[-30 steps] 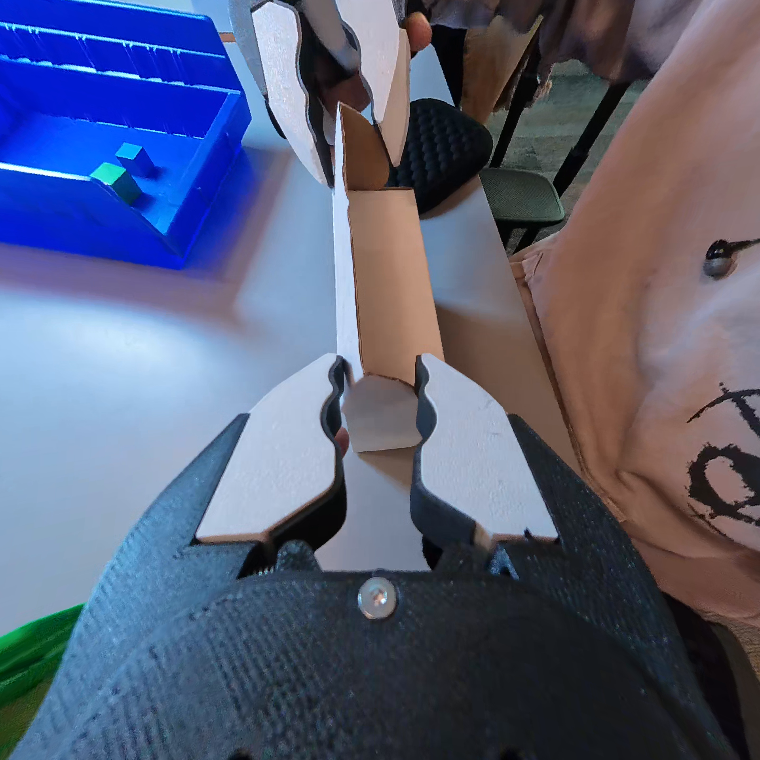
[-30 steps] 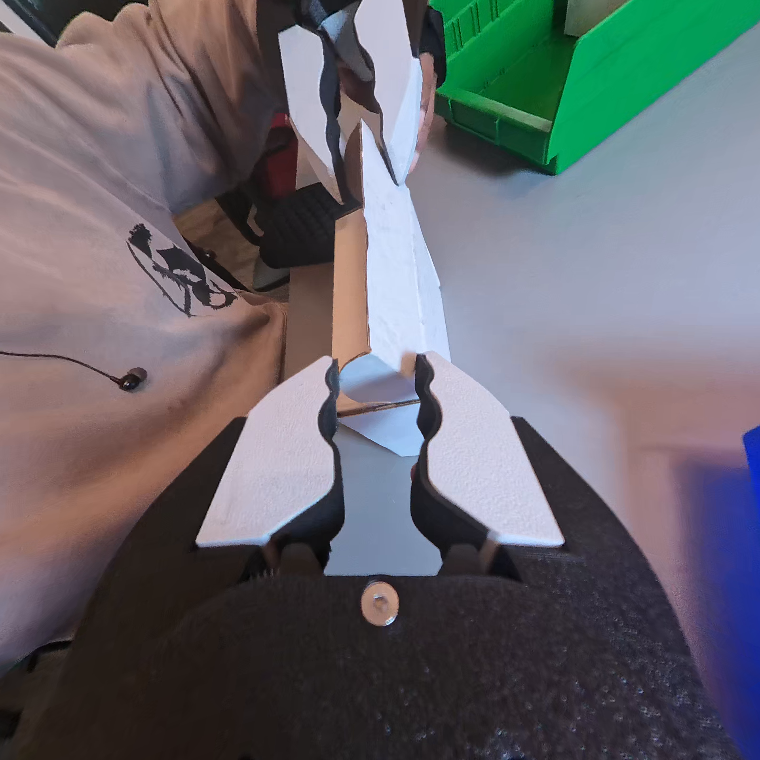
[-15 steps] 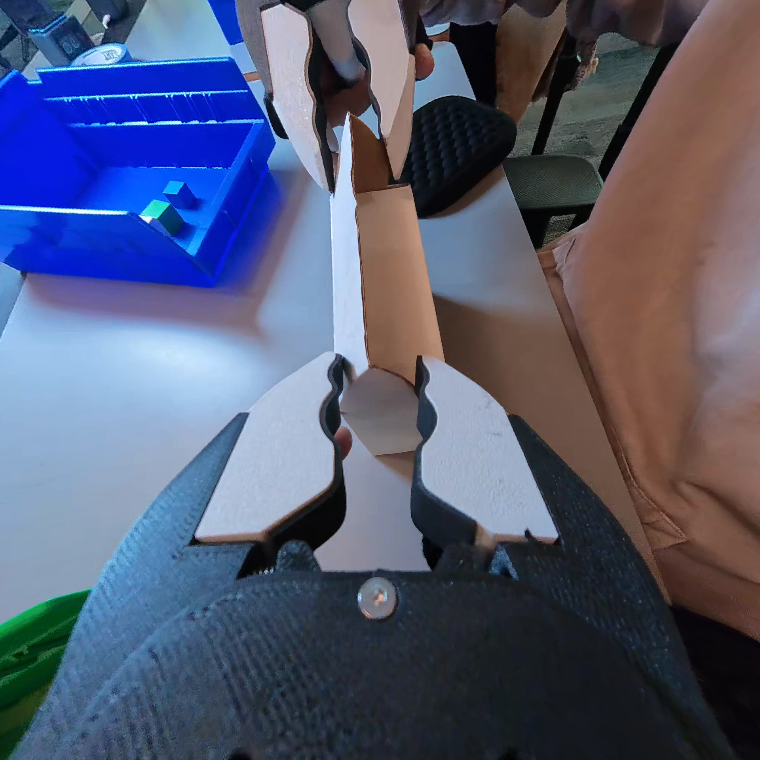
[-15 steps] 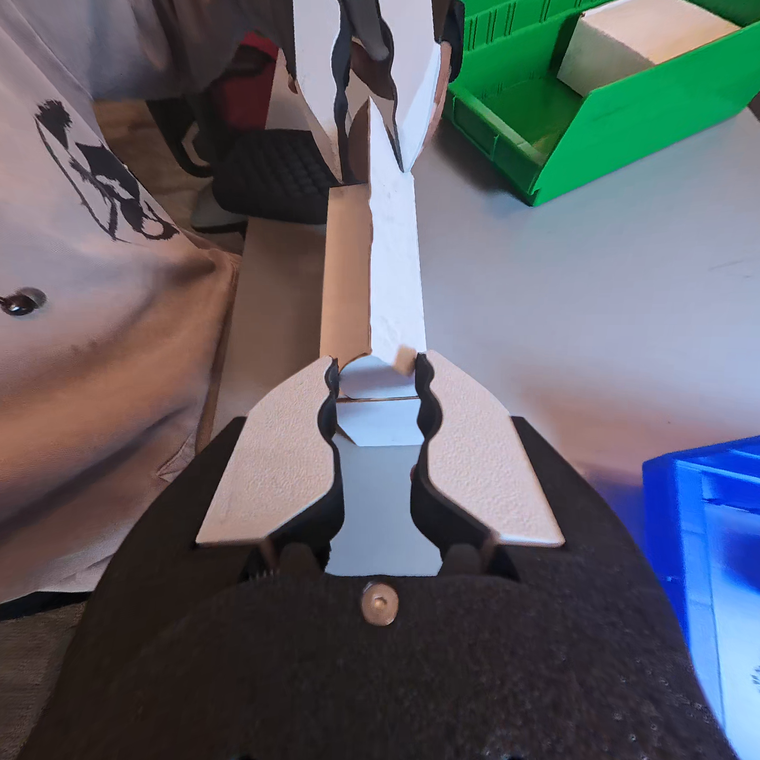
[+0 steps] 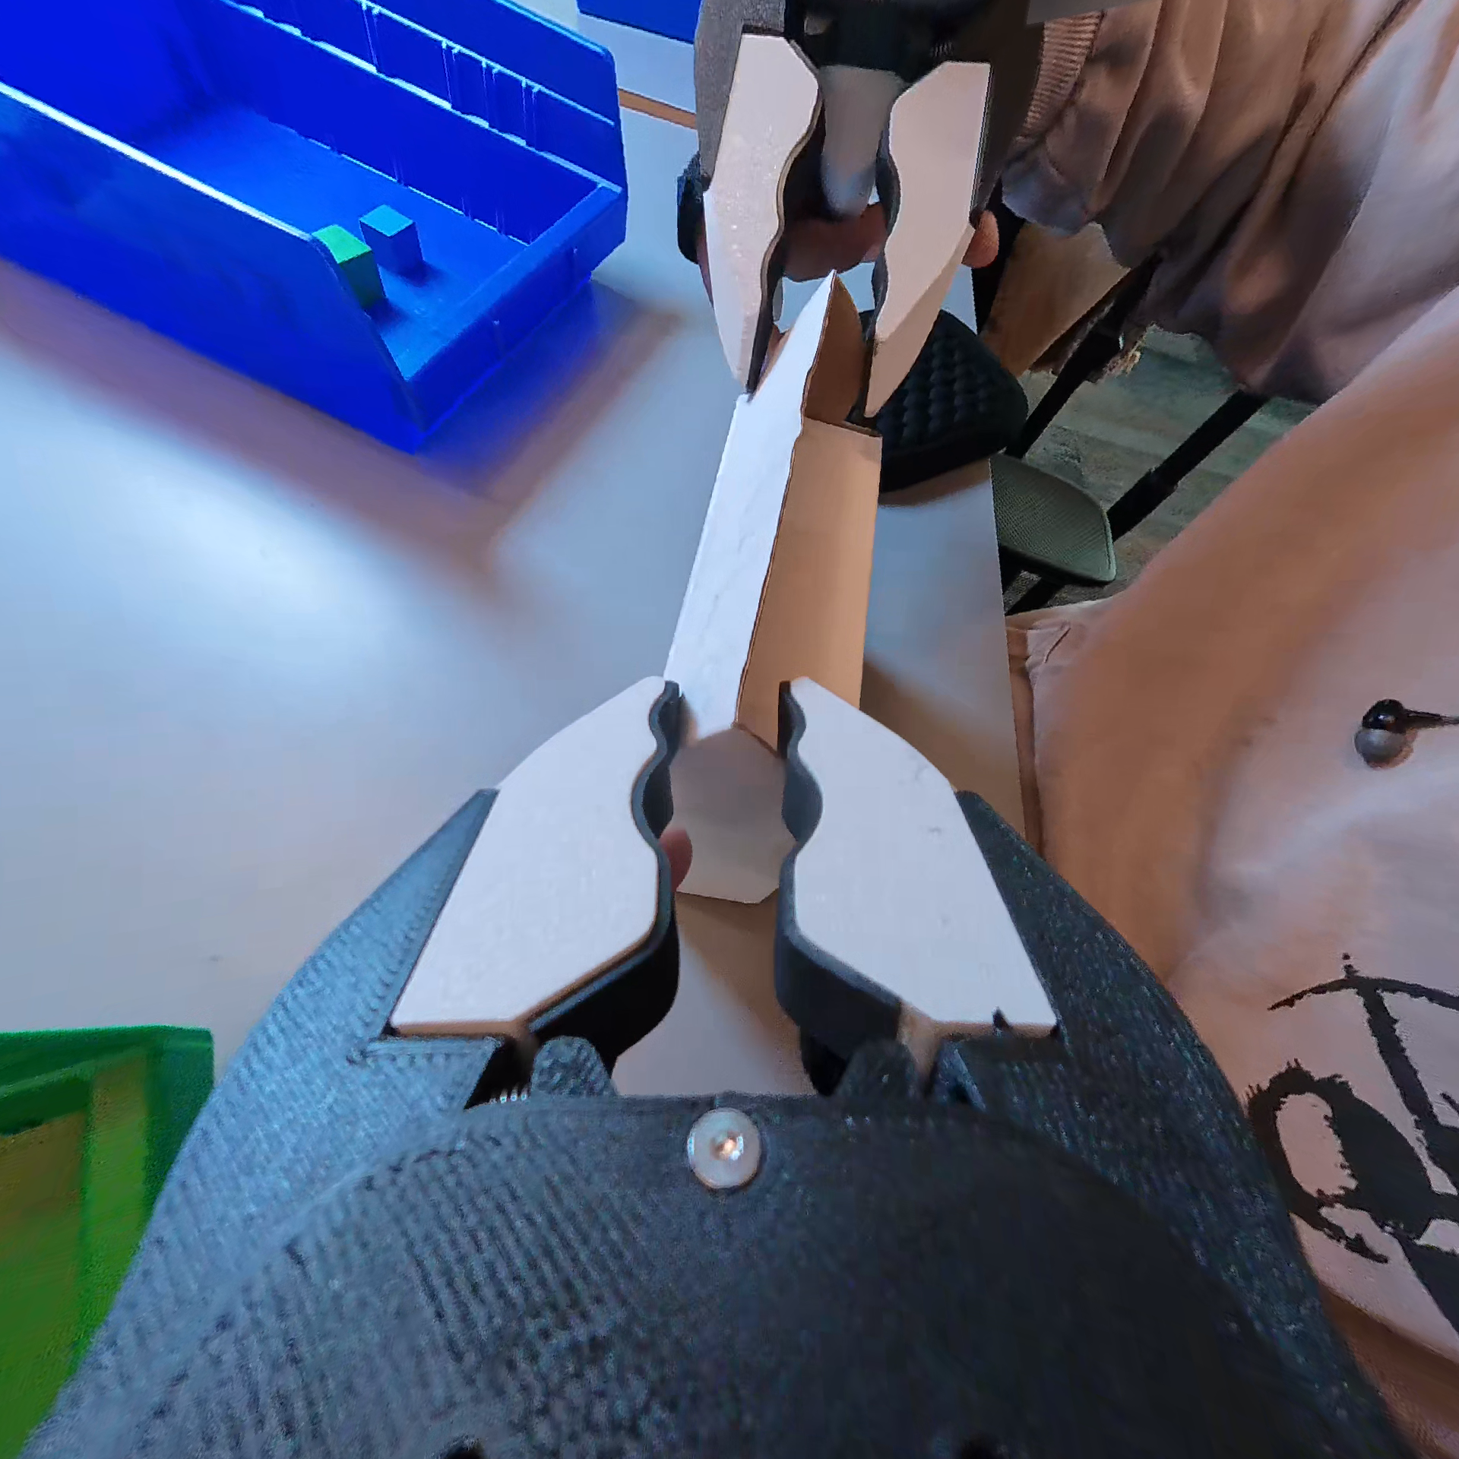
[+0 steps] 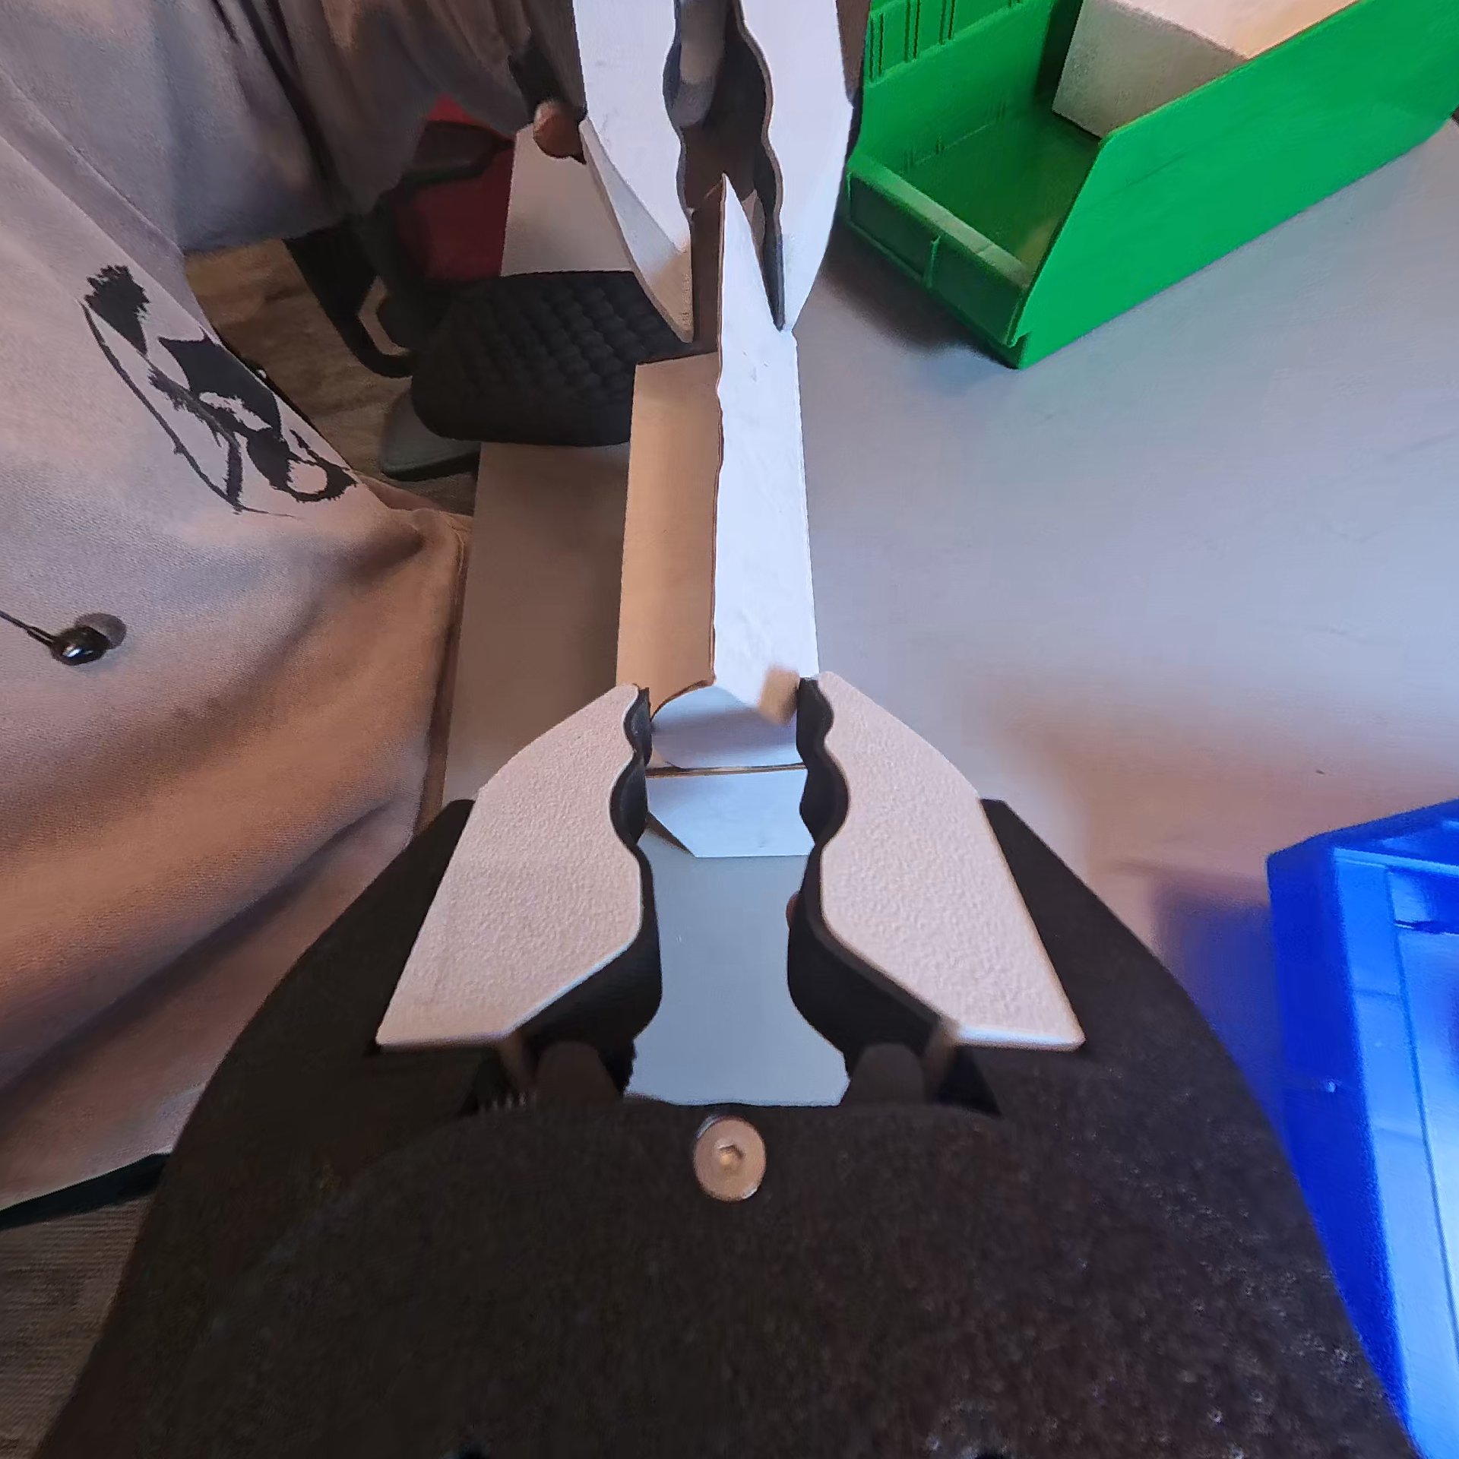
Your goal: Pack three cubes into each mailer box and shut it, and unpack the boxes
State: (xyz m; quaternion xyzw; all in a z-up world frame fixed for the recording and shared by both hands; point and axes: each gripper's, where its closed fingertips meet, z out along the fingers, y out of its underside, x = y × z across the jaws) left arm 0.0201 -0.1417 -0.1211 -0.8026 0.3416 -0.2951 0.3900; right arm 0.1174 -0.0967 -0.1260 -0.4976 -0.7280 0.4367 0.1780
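Note:
A mailer box (image 5: 758,553), white outside and brown inside, hangs edge-on in the air between my two grippers, over the table's near edge. My left gripper (image 5: 726,695) is shut on one end flap. My right gripper (image 6: 722,691) is shut on the opposite end flap, and it also shows far off in the left wrist view (image 5: 825,339). The box (image 6: 758,513) runs straight away to my left gripper (image 6: 730,260) in the right wrist view. A green cube (image 5: 347,256) and a blue cube (image 5: 391,237) lie in the blue bin (image 5: 489,331).
A green bin (image 6: 1105,237) holds another white box (image 6: 1145,71) at the far right of the right wrist view. The blue bin's corner (image 6: 1382,1026) is close on the right there. A person's beige shirt (image 5: 1224,789) and a black chair (image 6: 537,355) are beside the table edge. Across from one pair of fingers to the other is roughly 12 cm. The green cube (image 5: 347,256) is about 25 cm from my right fingertips and 35 cm from my left.
Both grippers have kept hold of the box while swinging it. More of its white face now shows in the left wrist view, and the bins have shifted in both views.

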